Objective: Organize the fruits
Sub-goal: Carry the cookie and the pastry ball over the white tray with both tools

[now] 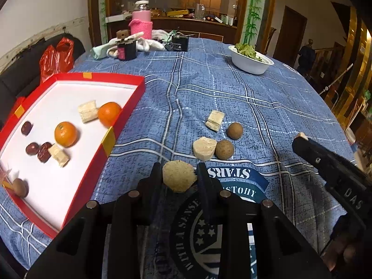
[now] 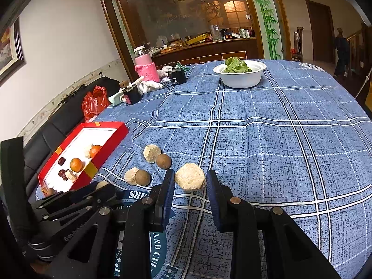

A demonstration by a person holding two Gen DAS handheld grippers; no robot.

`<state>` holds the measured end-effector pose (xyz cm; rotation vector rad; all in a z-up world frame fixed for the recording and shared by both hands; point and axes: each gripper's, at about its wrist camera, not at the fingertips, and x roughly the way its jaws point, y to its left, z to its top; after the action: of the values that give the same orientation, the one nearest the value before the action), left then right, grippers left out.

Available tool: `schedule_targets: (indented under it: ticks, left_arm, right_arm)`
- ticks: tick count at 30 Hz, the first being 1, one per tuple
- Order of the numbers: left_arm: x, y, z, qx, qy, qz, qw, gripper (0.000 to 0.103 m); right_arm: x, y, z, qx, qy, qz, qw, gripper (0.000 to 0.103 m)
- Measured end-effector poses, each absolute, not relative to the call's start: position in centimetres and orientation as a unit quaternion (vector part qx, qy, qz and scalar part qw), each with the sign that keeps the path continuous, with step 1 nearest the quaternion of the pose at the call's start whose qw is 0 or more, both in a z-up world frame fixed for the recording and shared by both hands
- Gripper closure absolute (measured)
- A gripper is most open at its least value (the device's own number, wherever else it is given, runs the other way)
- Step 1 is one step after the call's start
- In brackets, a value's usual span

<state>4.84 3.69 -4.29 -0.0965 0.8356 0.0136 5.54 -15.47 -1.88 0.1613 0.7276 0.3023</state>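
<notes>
A red tray with a white floor lies at the left and holds two oranges, red dates, pale fruit chunks and a brown round fruit. On the blue cloth lie two brown round fruits and pale chunks. My left gripper is shut on a pale chunk. My right gripper is shut on another pale chunk; it shows at the right of the left wrist view. The tray also shows in the right wrist view.
A white bowl of green leaves stands at the back right. A pink-sleeved bottle, dark boxes, cloths and a red plastic bag crowd the back left. A black sofa runs along the left table edge.
</notes>
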Motion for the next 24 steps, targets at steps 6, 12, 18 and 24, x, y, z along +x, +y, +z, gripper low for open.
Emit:
schedule_targets:
  ticks: [6, 12, 18, 24]
  left_arm:
    - [4.0, 8.4, -1.8, -0.087, 0.381, 0.044, 0.919, 0.076]
    - [4.2, 15.3, -1.2, -0.122, 0.37, 0.123, 0.913, 0.075]
    - [6.0, 20.5, -1.8, -0.129, 0.375, 0.182, 0.9, 0.075]
    - [7.0, 23.8, -2.8, -0.132, 0.389, 0.217, 0.886, 0.075]
  right_arm:
    - [5.4, -12.4, -0.9, 0.054, 0.36, 0.181, 0.914, 0.074]
    - [6.2, -5.4, 1.1, 0.02, 0.346, 0.254, 0.903, 0.075]
    - [8.3, 1.6, 2.2, 0.01, 0.343, 0.312, 0.886, 0.075]
    - [10.6, 7.8, 1.9, -0.016, 0.354, 0.34, 0.871, 0.075]
